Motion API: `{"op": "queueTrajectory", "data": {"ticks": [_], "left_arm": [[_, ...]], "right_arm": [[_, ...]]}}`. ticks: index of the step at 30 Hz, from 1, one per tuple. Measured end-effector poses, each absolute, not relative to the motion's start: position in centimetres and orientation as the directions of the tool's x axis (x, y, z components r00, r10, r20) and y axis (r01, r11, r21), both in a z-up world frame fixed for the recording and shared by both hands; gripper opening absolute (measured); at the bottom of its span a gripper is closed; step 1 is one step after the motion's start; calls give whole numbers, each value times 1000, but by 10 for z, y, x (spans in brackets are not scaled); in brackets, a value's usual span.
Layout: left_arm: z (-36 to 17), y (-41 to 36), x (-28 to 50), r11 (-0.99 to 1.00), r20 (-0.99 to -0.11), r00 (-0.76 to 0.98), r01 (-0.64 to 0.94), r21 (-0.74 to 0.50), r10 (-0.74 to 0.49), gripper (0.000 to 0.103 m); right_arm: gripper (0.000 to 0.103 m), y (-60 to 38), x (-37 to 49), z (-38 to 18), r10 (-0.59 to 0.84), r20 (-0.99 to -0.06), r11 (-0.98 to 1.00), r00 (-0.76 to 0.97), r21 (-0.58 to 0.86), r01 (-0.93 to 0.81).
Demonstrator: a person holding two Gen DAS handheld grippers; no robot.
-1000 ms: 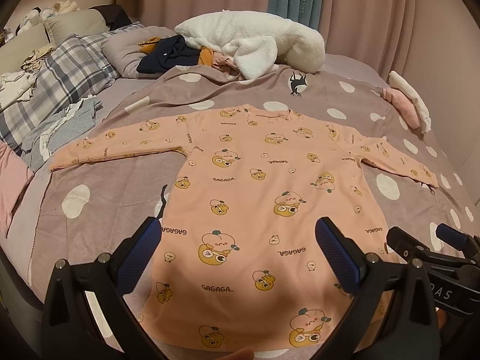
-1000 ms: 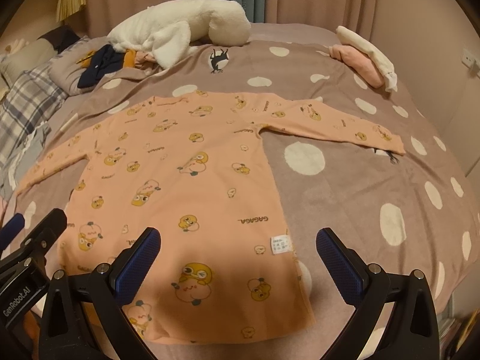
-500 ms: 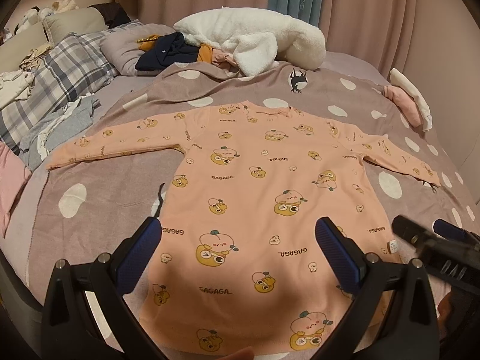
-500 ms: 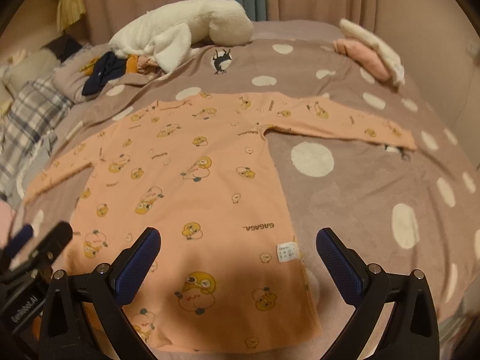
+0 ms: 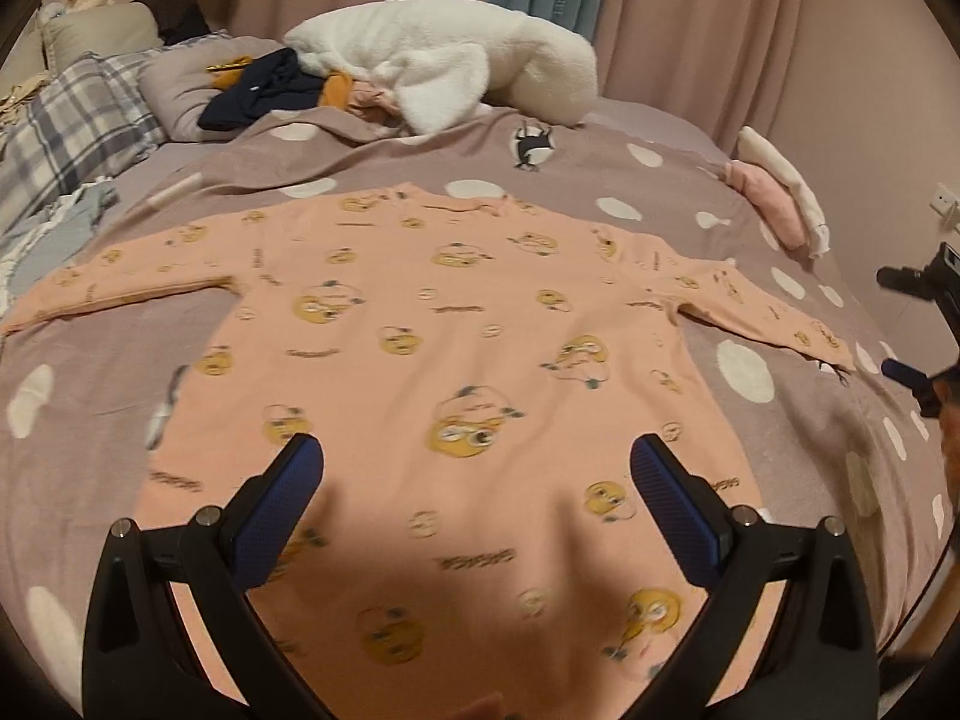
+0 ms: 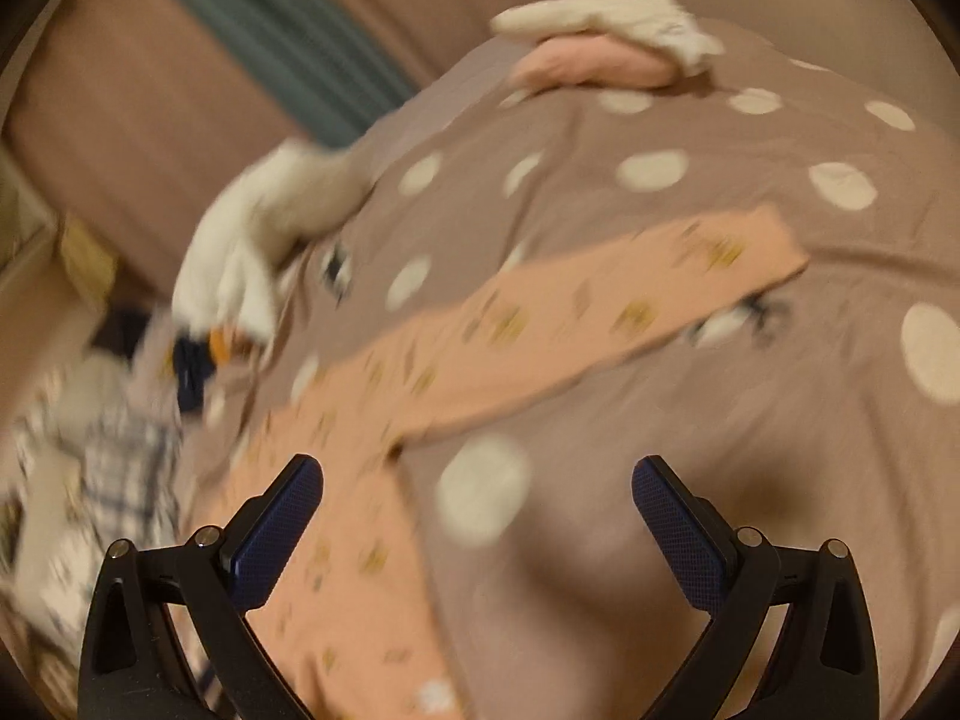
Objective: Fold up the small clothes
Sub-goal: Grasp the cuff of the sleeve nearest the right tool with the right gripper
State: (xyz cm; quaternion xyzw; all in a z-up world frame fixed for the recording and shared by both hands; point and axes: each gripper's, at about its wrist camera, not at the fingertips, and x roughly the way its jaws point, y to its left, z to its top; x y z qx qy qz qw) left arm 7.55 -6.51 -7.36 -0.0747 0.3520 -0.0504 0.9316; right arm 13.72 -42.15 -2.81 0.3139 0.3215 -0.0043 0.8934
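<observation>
Left wrist view: both claws (image 5: 477, 471) (image 6: 477, 495) wide apart, empty, above polka-dot bedspread (image 5: 750, 372), pink curtains (image 5: 690, 30) behind.

peach long-sleeved top (image 5: 480, 360) — yellow cartoon print | spread flat, sleeves out | on spotted bedcover

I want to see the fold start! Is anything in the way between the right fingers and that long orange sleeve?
Nothing visible blocks it. The right gripper is open above the dotted blanket, and the shirt's sleeve lies flat just ahead with only bare blanket between. The folded pink and white clothes sit farther back.
</observation>
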Motion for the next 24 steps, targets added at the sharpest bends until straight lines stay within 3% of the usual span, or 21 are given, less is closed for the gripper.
{"op": "queueTrajectory", "data": {"ticks": [5, 8, 14, 15, 16, 17, 18, 19, 22, 24], "left_arm": [[-90, -80, 88, 986, -664, 733, 58, -154, -147, 102], [-100, -86, 96, 983, -693, 703, 58, -172, -162, 102], [-105, -91, 96, 971, -704, 675, 83, -223, -220, 102], [-104, -92, 95, 973, -703, 678, 85, -216, -215, 102], [-102, -91, 93, 974, -698, 684, 87, -211, -213, 102], [-100, -90, 91, 974, -691, 691, 88, -209, -211, 102], [-96, -88, 89, 973, -680, 702, 88, -211, -211, 102], [-94, -86, 87, 973, -673, 709, 88, -213, -212, 102], [-87, -80, 84, 974, -658, 726, 81, -210, -202, 102], [-84, -74, 82, 977, -646, 740, 71, -199, -185, 102]], "right_arm": [[103, -502, 158, -66, 231, -520, 659, 823, 705, 260], [103, -536, 167, -109, 228, -573, 552, 787, 742, 380], [99, -557, 155, -113, 125, -377, 474, 918, 835, 279], [88, -562, 158, -115, 104, -362, 474, 926, 837, 274], [66, -564, 161, -119, 82, -367, 476, 927, 831, 287], [52, -565, 164, -122, 52, -387, 490, 921, 814, 314], [24, -568, 166, -129, 41, -402, 483, 915, 809, 334], [3, -570, 165, -134, 44, -401, 465, 915, 819, 337], [3, -581, 153, -145, 68, -273, 349, 960, 908, 233], [3, -573, 155, -138, 47, -303, 401, 952, 878, 260]]}}
